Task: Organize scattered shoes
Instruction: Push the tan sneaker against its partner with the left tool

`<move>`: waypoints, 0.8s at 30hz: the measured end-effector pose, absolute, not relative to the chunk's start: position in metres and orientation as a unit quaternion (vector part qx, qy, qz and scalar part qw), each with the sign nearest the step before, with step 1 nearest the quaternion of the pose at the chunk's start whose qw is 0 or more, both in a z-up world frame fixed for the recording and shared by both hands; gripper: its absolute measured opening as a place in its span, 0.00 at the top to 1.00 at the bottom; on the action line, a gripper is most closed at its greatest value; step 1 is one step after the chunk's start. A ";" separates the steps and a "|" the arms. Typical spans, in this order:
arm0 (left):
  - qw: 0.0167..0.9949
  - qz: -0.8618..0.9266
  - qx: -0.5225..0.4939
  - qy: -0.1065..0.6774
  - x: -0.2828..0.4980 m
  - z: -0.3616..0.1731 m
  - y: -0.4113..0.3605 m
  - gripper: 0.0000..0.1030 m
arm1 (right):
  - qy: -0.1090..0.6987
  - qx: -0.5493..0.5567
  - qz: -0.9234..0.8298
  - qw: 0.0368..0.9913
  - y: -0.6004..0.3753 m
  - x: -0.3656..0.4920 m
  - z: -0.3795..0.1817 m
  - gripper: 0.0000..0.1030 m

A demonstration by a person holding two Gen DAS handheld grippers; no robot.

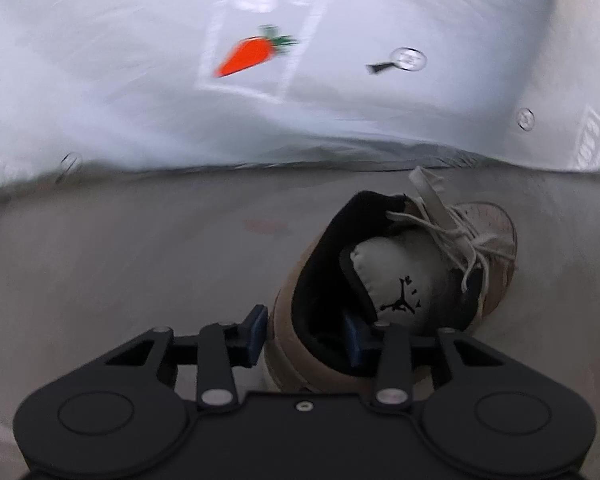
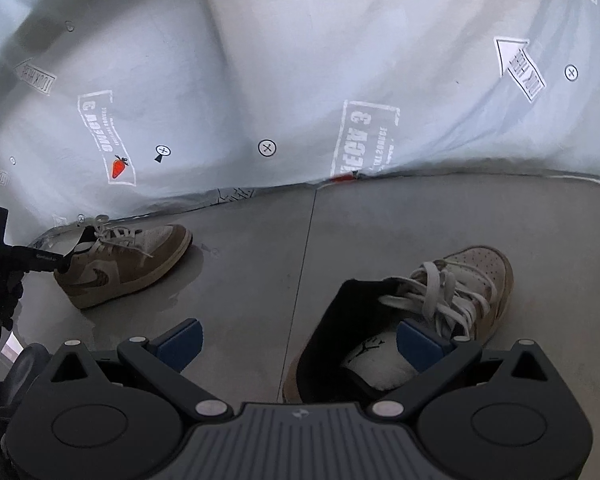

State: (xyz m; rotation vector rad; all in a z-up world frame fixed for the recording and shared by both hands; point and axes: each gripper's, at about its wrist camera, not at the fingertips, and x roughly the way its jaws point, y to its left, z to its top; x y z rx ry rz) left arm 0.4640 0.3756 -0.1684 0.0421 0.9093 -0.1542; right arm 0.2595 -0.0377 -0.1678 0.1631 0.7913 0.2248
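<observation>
In the right wrist view, the grey floor (image 2: 240,280) is bare in the middle, between the two shoes, so a claw could pass there. One shoe (image 2: 128,260) sits at the left, close to the hanging sheet (image 2: 260,80), with the left claw (image 2: 4,264) touching its heel. The other shoe (image 2: 420,312) fills the lower right. The sheet closes off the whole top of the frame like a wall. In the left wrist view, the floor on the left is bare up to the sheet.
</observation>
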 end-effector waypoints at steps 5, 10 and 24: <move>0.889 -0.098 0.088 0.439 0.471 -0.165 0.291 0.69 | 0.387 0.087 0.098 0.913 -0.044 0.259 -0.170 0.01; 0.876 -0.109 0.095 0.461 0.448 -0.160 0.187 0.69 | 0.382 0.097 0.082 0.915 -0.055 0.253 -0.167 0.01; 0.852 -0.070 0.038 0.517 0.393 -0.152 0.050 0.65 | 0.333 0.137 0.021 0.933 -0.121 0.204 -0.135 0.01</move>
